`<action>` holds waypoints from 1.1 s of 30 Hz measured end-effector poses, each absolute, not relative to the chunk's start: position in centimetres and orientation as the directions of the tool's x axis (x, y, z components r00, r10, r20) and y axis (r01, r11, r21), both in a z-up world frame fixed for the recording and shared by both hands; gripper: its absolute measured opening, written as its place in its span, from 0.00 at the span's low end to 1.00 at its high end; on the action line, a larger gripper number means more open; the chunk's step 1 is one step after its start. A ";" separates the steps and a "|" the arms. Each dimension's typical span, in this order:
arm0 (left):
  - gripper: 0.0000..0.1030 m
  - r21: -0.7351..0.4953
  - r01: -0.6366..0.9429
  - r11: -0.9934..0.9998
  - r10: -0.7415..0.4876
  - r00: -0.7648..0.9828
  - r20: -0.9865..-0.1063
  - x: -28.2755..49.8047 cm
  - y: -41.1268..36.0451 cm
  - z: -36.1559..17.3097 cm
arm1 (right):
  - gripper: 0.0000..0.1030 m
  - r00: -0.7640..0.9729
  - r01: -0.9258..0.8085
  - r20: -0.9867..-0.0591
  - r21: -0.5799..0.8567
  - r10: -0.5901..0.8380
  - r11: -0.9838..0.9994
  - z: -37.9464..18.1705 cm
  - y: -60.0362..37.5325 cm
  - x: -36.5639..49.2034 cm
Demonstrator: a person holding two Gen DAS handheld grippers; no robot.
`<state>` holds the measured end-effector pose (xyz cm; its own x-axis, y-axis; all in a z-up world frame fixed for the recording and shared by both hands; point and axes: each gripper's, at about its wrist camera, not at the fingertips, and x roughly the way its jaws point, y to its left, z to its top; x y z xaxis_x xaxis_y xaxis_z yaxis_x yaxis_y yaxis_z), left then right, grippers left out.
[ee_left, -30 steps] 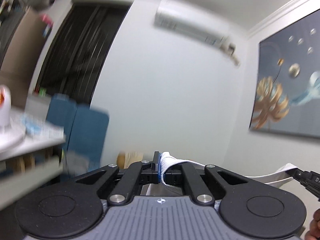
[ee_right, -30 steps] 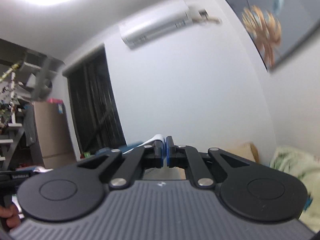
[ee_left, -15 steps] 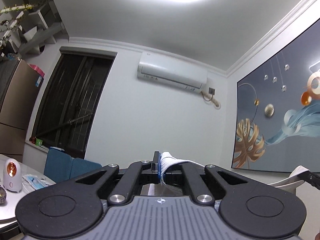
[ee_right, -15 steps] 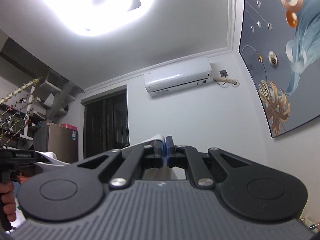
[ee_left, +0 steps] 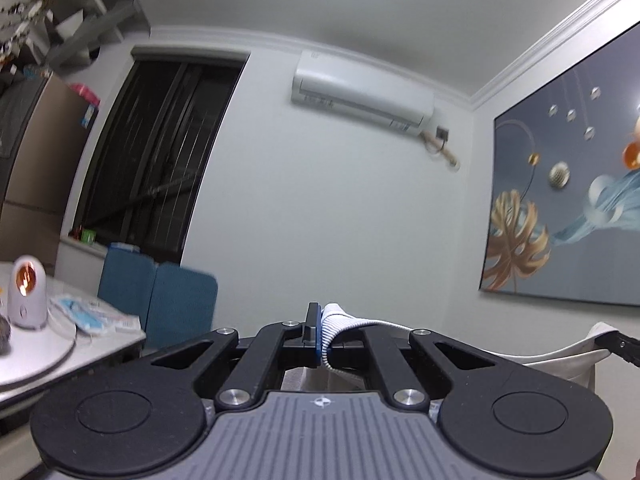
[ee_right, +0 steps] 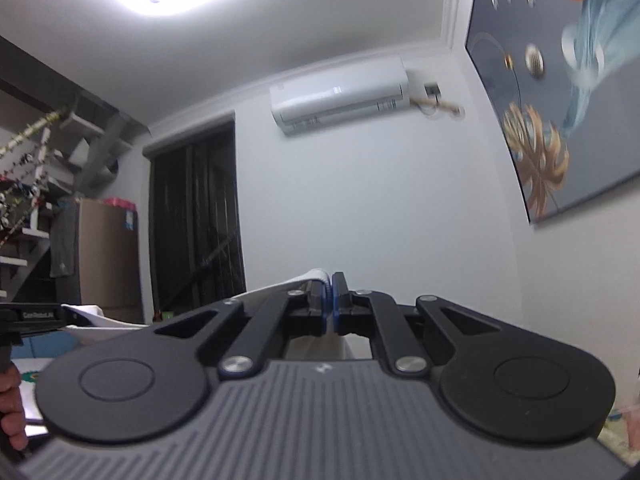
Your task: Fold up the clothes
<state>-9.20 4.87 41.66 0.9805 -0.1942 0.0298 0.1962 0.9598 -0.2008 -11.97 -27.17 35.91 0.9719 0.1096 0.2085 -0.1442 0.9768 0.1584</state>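
My left gripper (ee_left: 322, 334) is shut on the ribbed white edge of a garment (ee_left: 340, 324), held up in the air. The white cloth stretches to the right to the other gripper's tip (ee_left: 618, 346). My right gripper (ee_right: 329, 304) is shut on the same white garment (ee_right: 304, 278); its cloth runs left to the left gripper (ee_right: 36, 316) and hangs below the fingers (ee_right: 316, 346). Both cameras point up at the wall; the rest of the garment is hidden under the grippers.
A white table (ee_left: 80, 344) with a small lamp (ee_left: 26, 298) and packets is at the left. Blue chairs (ee_left: 160, 306) stand behind it. A dark window (ee_left: 160, 152), an air conditioner (ee_left: 360, 94) and a wall painting (ee_left: 568, 220) are ahead. A shelf and fridge (ee_right: 100, 256) are left.
Both grippers stay shut on the garment. Both views tilted up toward the ceiling, then partly back down; the table and chairs are in the left view again.
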 end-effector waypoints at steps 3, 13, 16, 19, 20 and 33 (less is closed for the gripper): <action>0.03 -0.202 0.182 0.962 -0.191 0.981 -0.025 -3.0 4.5 38.6 | 0.06 0.984 -0.127 0.145 0.164 0.104 0.978 33.0 -27.3 -6.6; 0.03 -0.202 0.077 0.976 -0.136 0.945 -0.298 26.2 -0.2 21.7 | 0.06 0.983 0.054 -0.183 0.247 -0.008 0.967 19.0 -30.8 22.4; 0.03 -0.180 0.060 0.982 -0.121 0.929 -0.350 34.8 -1.9 14.9 | 0.06 0.967 0.104 -0.252 0.249 -0.039 0.963 13.1 -32.1 31.2; 0.03 -0.144 0.051 0.988 -0.106 0.909 -0.404 43.1 -3.8 7.6 | 0.06 0.954 0.127 -0.293 0.192 -0.067 0.973 6.4 -32.6 38.4; 0.03 -0.135 0.050 0.990 -0.104 0.900 -0.423 45.5 -4.3 5.0 | 0.06 0.949 0.128 -0.307 0.174 -0.070 0.976 4.1 -32.8 40.6; 0.13 -0.118 0.105 0.987 -0.156 0.773 -0.615 60.2 -6.1 -17.2 | 0.15 0.869 0.072 -0.488 0.285 0.080 0.956 -15.2 -36.6 53.4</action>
